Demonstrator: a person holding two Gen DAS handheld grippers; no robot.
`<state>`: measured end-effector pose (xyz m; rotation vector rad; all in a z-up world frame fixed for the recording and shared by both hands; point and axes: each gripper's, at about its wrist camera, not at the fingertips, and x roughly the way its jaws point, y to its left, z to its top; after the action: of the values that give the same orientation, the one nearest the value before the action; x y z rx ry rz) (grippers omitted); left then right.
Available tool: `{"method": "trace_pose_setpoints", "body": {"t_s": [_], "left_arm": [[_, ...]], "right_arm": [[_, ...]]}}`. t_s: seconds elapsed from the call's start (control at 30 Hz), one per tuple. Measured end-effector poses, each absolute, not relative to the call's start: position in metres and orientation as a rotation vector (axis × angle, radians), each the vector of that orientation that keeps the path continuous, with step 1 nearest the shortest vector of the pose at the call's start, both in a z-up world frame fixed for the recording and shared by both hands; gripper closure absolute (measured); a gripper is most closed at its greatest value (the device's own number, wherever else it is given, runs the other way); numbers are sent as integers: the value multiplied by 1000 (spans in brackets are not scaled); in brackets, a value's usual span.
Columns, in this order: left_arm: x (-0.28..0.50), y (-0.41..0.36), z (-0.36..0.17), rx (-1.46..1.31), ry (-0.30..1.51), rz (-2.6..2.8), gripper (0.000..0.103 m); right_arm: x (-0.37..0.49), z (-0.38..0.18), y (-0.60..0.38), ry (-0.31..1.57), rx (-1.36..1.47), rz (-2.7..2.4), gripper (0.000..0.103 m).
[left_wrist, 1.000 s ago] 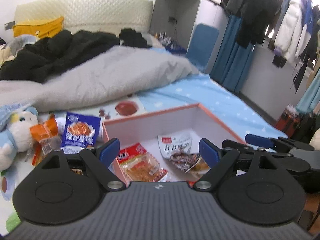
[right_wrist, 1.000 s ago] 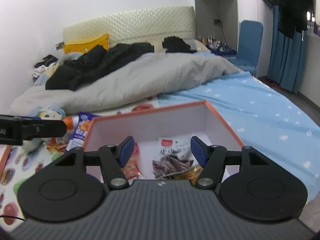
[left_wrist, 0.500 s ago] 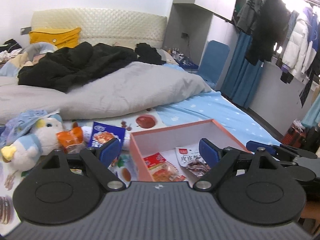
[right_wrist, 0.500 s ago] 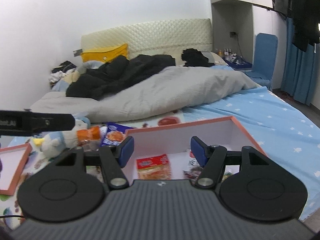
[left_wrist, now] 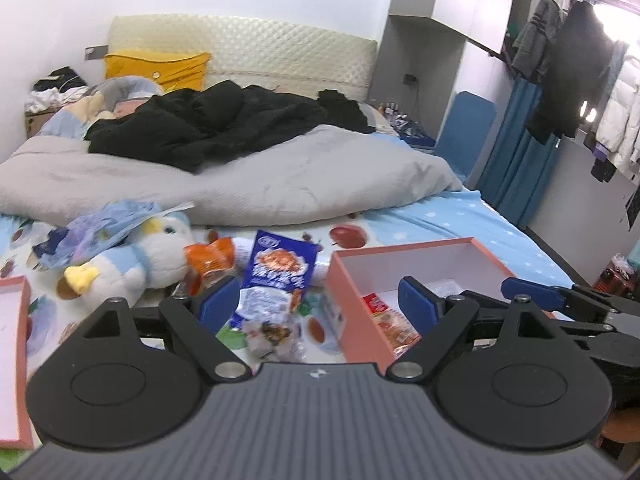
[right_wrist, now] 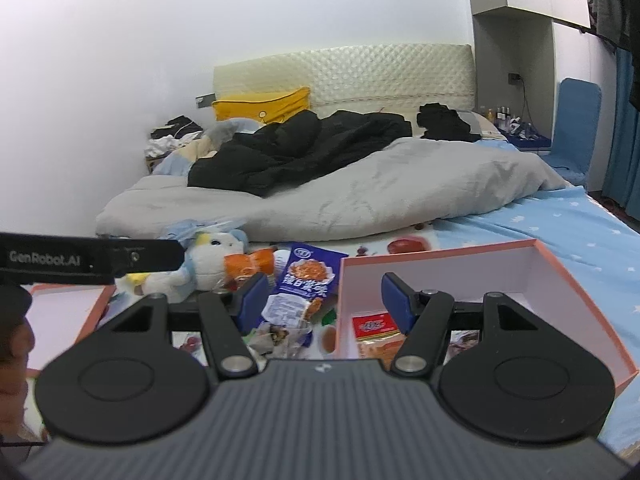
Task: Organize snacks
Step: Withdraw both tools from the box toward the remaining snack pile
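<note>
Left wrist view: left gripper [left_wrist: 310, 298] spread, empty; blue snack packet [left_wrist: 276, 280] at 12 o'clock, long axis 12–6, nearer than to right gripper [right_wrist: 322, 294], likewise spread.

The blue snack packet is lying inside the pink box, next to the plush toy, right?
Not inside. The blue packet lies on the bed outside the pink box, between it and the plush toy. The right wrist view shows it.
</note>
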<state>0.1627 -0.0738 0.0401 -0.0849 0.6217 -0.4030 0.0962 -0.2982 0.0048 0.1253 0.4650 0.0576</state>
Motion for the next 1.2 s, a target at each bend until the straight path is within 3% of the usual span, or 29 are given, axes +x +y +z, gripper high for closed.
{"method": "trace_pose_setpoints", "body": {"t_s": [1.2], "left_arm": [[141,29,-71,-164,825,-266,14]], "right_arm": [[78,-76,-199,635,123,155,38]]}}
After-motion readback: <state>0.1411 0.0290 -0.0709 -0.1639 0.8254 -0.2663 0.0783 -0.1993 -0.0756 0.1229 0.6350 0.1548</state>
